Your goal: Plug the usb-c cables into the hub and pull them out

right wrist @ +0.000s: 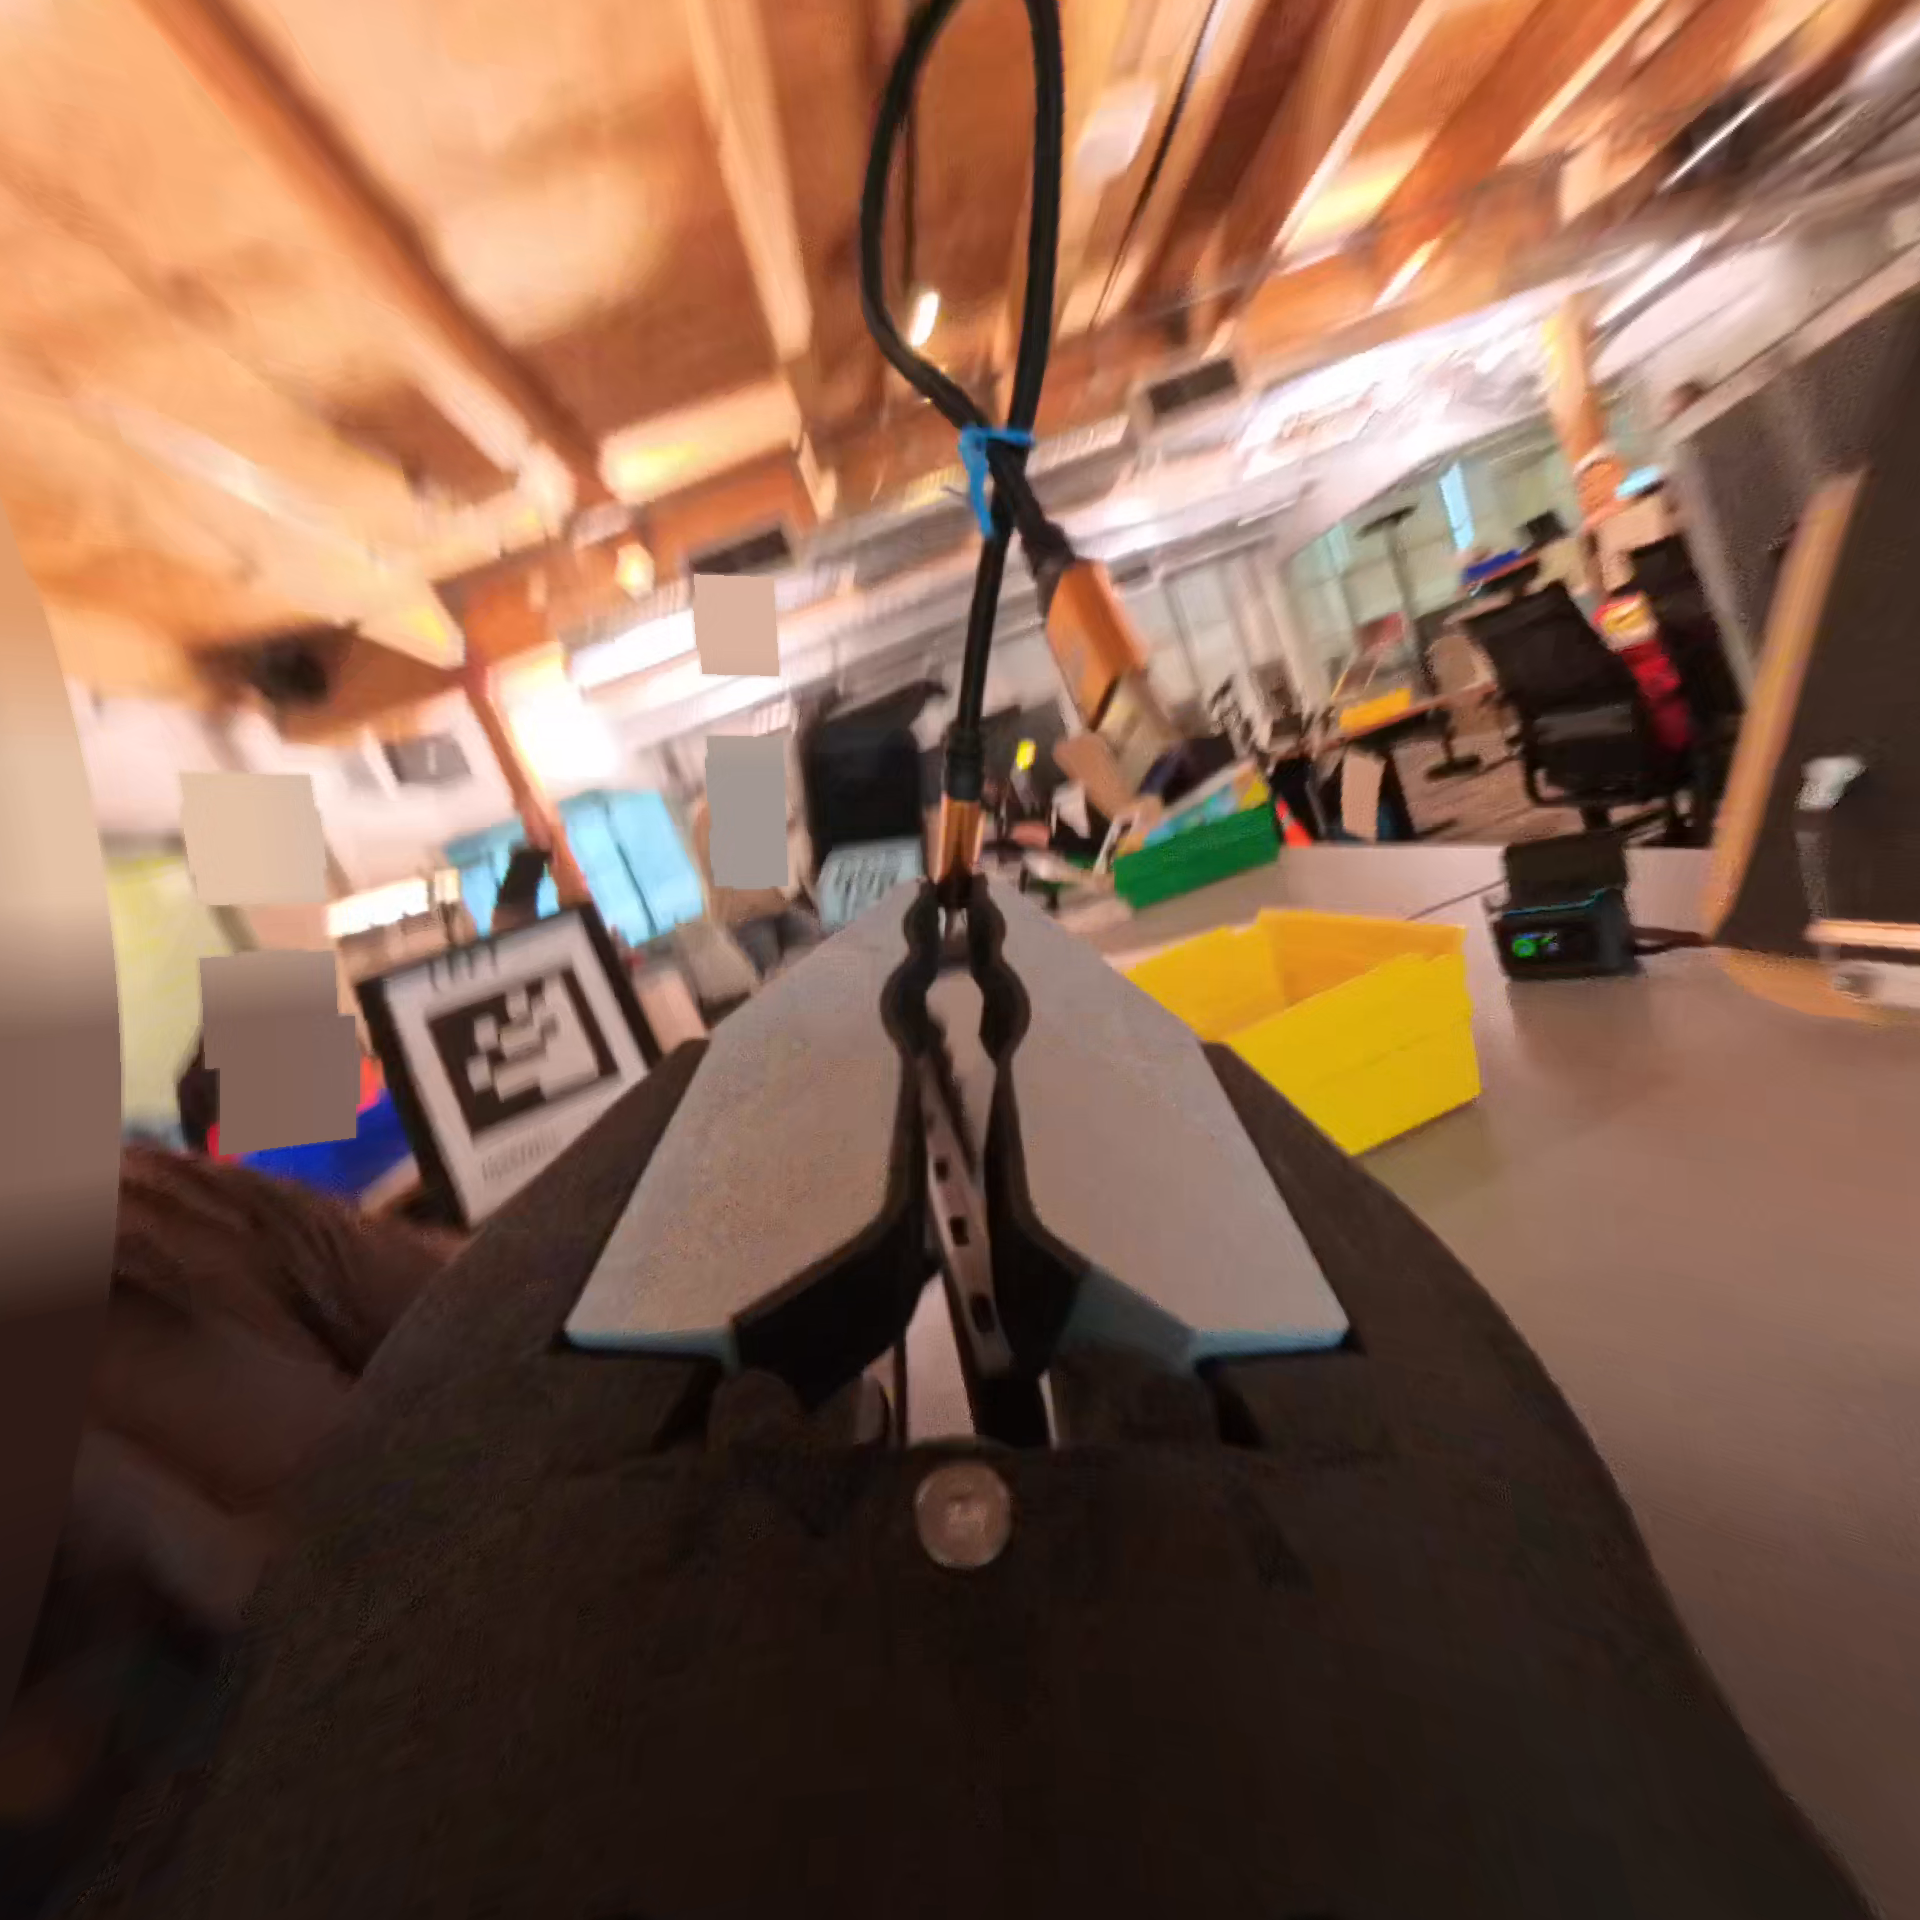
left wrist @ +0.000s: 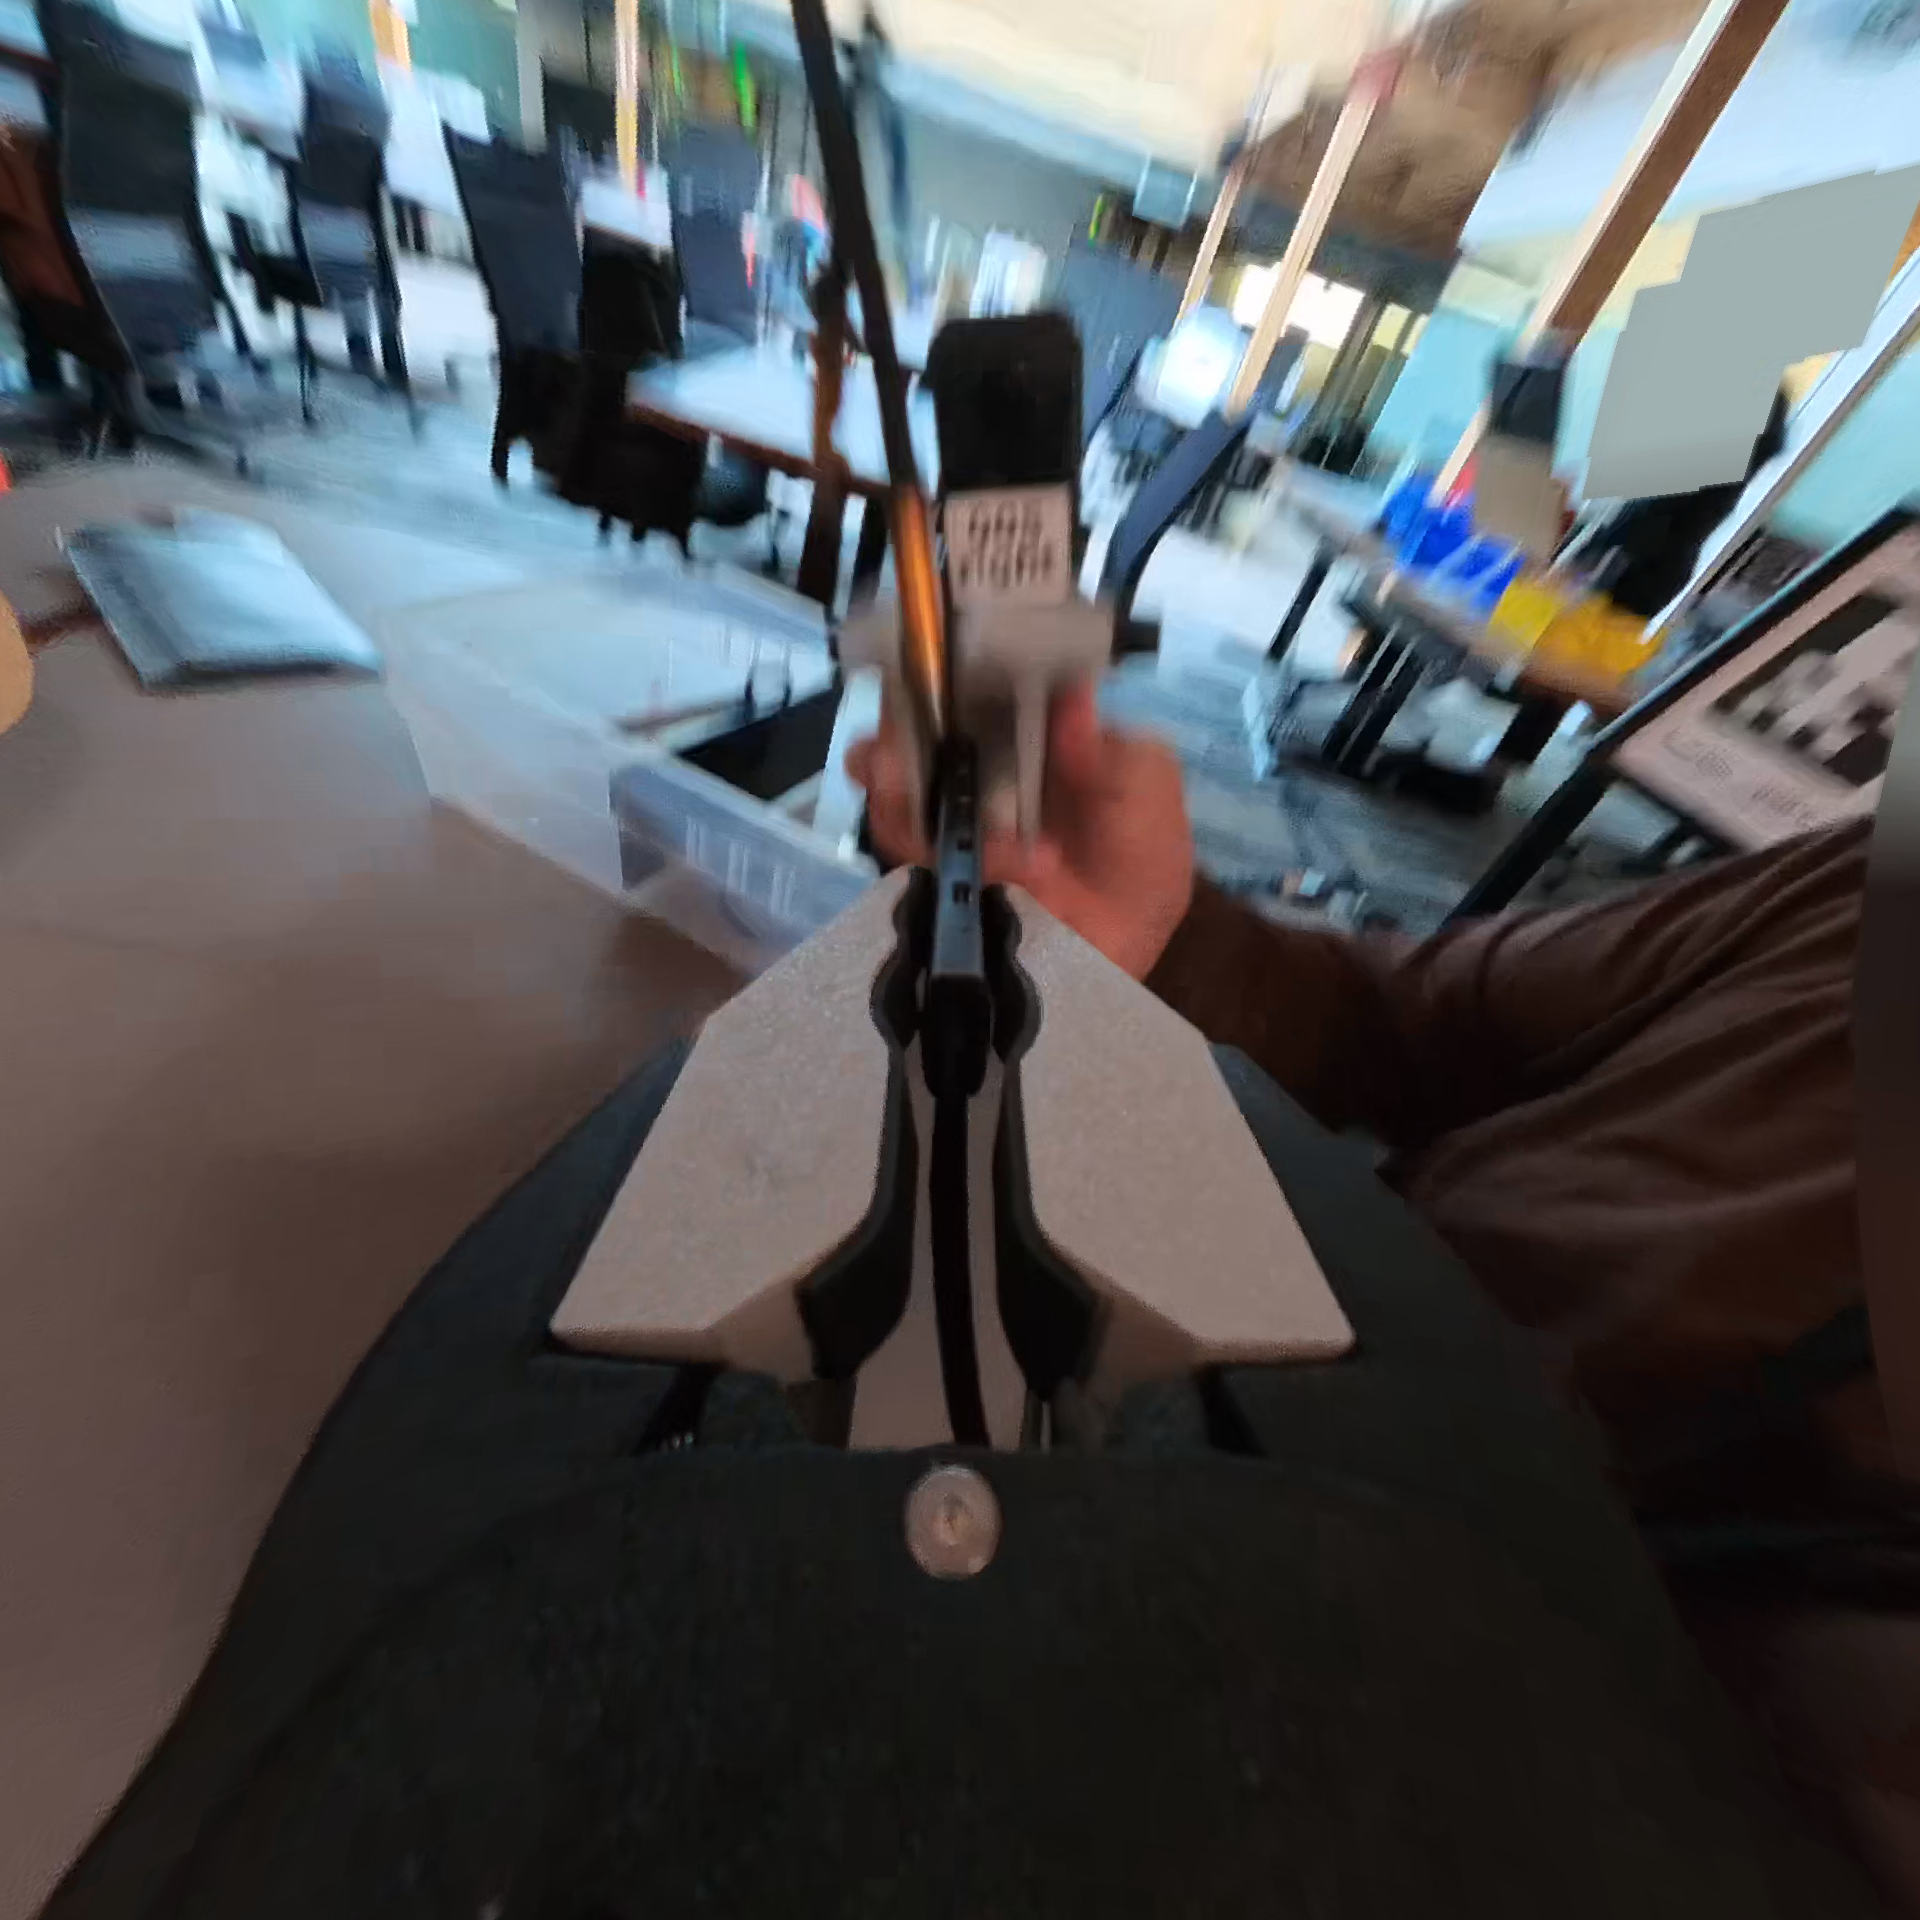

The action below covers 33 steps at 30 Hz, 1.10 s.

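My left gripper (left wrist: 956, 883) is shut on a slim black hub (left wrist: 956, 935), seen edge-on. The hub's black lead (left wrist: 961, 1268) runs back between the fingers. My right gripper (right wrist: 954, 902) is shut at its tips on the copper plug (right wrist: 956, 842) of a black usb-c cable (right wrist: 977, 644). The cable loops upward and is bound with a blue tie (right wrist: 987, 457); a second orange plug (right wrist: 1086, 634) hangs free. A grey strip with port holes (right wrist: 961, 1195) shows in the gap between the right fingers. In the left wrist view the right gripper (left wrist: 1008, 665), held by a hand (left wrist: 1081, 831), is just beyond my tips with the cable (left wrist: 920, 582) beside it.
A yellow bin (right wrist: 1340, 1029) and a small black device with a lit screen (right wrist: 1558, 925) sit on the grey table (right wrist: 1662, 1247). A framed marker board (right wrist: 499, 1049) stands at left. A clear plastic box (left wrist: 707, 821) and a book (left wrist: 218, 603) lie on the brown table (left wrist: 260, 1039).
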Each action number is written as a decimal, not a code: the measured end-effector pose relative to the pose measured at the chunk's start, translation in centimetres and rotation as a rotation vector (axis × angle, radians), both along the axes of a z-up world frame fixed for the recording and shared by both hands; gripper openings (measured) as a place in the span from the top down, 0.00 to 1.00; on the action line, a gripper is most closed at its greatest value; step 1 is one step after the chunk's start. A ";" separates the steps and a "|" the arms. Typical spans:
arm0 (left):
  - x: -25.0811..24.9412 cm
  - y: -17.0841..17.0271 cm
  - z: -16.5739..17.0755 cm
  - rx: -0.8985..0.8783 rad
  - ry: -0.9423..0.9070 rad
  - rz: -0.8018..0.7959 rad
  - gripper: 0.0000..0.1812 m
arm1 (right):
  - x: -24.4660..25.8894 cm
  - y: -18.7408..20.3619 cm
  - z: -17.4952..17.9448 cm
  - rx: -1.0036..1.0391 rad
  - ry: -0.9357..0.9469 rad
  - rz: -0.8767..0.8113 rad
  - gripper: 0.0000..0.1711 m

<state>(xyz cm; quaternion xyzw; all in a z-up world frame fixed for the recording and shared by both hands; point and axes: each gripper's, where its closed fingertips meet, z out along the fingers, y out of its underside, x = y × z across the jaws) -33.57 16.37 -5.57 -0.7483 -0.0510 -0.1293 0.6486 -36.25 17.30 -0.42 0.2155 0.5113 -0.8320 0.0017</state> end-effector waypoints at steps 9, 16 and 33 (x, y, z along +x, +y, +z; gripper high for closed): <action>-2.6 -1.8 -1.6 0.017 0.023 0.112 0.96 | 0.5 5.3 -0.5 0.438 0.083 -0.263 0.99; -1.1 -1.8 -2.4 -0.039 0.131 0.082 0.96 | 3.7 18.1 -3.7 0.922 -0.152 -0.403 0.98; 2.8 1.9 -2.0 -0.104 0.239 -0.107 0.96 | 6.4 8.0 -7.2 1.125 -0.054 -0.152 0.65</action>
